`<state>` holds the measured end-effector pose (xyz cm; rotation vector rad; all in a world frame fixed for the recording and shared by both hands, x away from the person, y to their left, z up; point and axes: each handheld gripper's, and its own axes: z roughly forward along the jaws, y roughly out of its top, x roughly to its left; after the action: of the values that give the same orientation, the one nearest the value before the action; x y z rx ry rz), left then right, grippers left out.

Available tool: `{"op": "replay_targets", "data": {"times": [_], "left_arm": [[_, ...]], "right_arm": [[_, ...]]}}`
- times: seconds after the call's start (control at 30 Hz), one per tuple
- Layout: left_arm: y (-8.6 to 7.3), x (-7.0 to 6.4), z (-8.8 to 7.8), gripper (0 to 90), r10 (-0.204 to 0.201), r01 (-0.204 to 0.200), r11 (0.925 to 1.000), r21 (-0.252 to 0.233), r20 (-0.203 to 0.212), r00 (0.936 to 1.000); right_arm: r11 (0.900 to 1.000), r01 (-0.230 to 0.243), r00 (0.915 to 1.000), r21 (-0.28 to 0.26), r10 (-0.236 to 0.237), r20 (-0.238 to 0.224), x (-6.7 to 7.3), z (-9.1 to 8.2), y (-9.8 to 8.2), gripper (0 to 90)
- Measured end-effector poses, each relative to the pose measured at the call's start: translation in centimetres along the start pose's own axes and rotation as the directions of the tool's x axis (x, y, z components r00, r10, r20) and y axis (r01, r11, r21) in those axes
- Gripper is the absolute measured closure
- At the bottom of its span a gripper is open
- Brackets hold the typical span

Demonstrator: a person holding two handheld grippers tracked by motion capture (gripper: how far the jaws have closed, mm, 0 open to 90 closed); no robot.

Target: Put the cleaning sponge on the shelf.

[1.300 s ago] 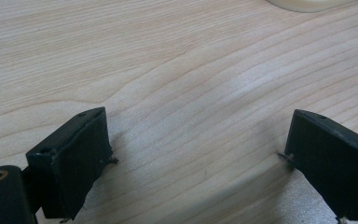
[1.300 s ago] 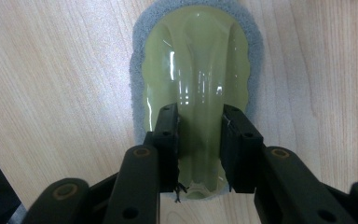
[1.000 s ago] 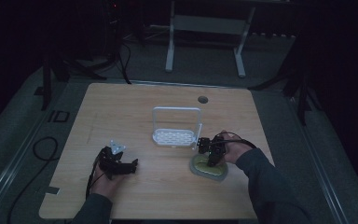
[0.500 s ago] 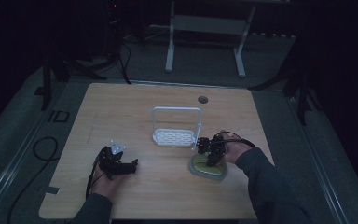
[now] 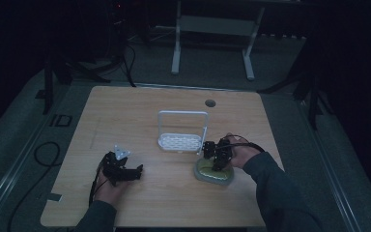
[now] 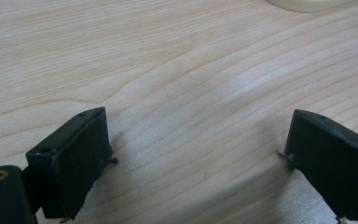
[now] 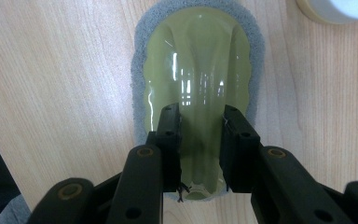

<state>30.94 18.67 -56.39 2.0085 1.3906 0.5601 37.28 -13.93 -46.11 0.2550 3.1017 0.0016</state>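
At a pale wooden table (image 5: 140,116) in a dim room, a person works with a black two-jaw gripper in each hand. The right gripper (image 5: 216,157) points down at a scrubbing pad (image 5: 215,172) that lies flat near the table's right front, just in front of a small white rack (image 5: 182,140) with an upright wire frame and a perforated base. In the right gripper view, the right gripper (image 7: 200,140) has its jaws drawn in on either side of the raised ridge of the pad's glossy olive-green handle (image 7: 198,79), pinching it; a grey abrasive layer (image 7: 137,70) rims the handle all round (light streaks glint off the plastic). A rounded white object (image 7: 340,9) shows at that view's top right corner, standing on the wood.

The left gripper (image 5: 125,170) rests low over the table's left front, well apart from the pad, a grey three-cornered plate (image 5: 121,153) on top of it. In the left gripper view, the left gripper (image 6: 198,158) has its jaws spread wide, with bare wood grain (image 6: 182,70) between them and a pale rim (image 6: 303,4) at the top edge.
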Motion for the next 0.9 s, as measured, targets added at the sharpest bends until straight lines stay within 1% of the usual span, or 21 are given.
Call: {"op": "replay_targets", "data": {"times": [0.33, 0.63, 0.9], "left_arm": [[0.0, 0.0, 0.0, 6.6, 0.000, 0.000, 1.0000, 0.000, 0.000, 1.0000], [0.0, 0.0, 0.0, 6.6, -0.001, 0.001, 1.0000, 0.000, 0.000, 1.0000], [0.0, 0.0, 0.0, 6.7, -0.001, 0.001, 1.0000, 0.000, 0.000, 1.0000]], "right_arm": [[1.000, 0.010, 0.9998, -0.011, -0.010, 0.019, 0.1, -0.6, 0.5, 71.4], [0.999, 0.038, 0.9988, -0.026, -0.037, 0.032, 0.3, -1.1, 1.4, 71.4], [0.998, 0.048, 0.9979, -0.037, -0.046, 0.046, 0.4, -1.5, 1.9, 71.5]]}}
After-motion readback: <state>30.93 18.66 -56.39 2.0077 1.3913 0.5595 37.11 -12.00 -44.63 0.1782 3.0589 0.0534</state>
